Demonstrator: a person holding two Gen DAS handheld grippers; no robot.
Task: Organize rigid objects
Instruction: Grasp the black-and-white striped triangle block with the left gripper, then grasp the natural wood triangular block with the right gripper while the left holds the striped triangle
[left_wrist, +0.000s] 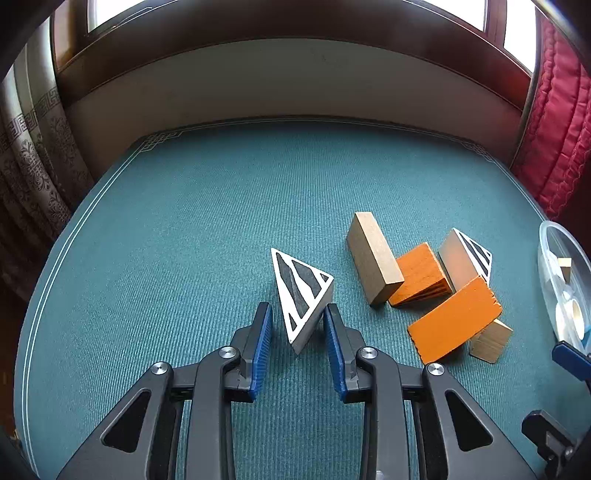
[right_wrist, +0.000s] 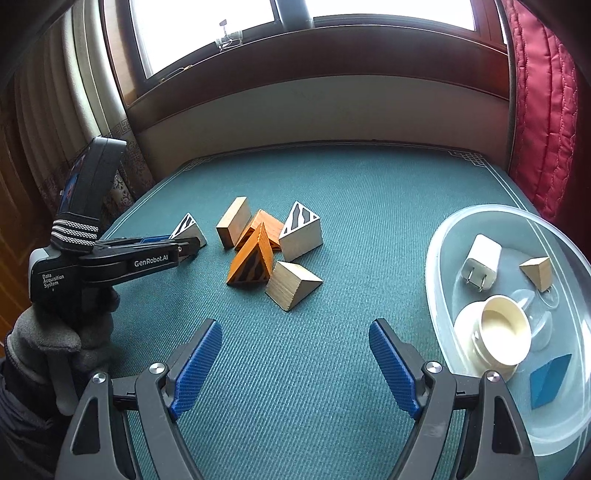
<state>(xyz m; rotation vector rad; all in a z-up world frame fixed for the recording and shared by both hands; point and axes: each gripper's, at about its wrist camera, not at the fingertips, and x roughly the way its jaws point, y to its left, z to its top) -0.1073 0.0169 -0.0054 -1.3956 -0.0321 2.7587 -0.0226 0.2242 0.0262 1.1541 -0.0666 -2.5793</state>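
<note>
A zebra-striped triangular block (left_wrist: 301, 295) lies on the green table mat (left_wrist: 184, 221), apart from the pile. My left gripper (left_wrist: 298, 314) straddles its near corner with jaws partly open; the right pad (left_wrist: 332, 332) is at its edge, and a gap shows on the left. It also shows in the right wrist view (right_wrist: 190, 229). The pile holds a plain rectangular block (left_wrist: 373, 258), two orange blocks (left_wrist: 454, 325), a second zebra block (left_wrist: 469, 258) and a plain wedge (right_wrist: 291, 284). My right gripper (right_wrist: 295, 332) is open and empty above the mat.
A clear plastic bowl (right_wrist: 461, 229) at the right holds a white charger plug (right_wrist: 480, 266), a small wooden wedge (right_wrist: 537, 273), a cream cup (right_wrist: 498, 332) and a blue block (right_wrist: 550, 380). A wall and window sill lie beyond the far edge. A red curtain (right_wrist: 543, 110) hangs right.
</note>
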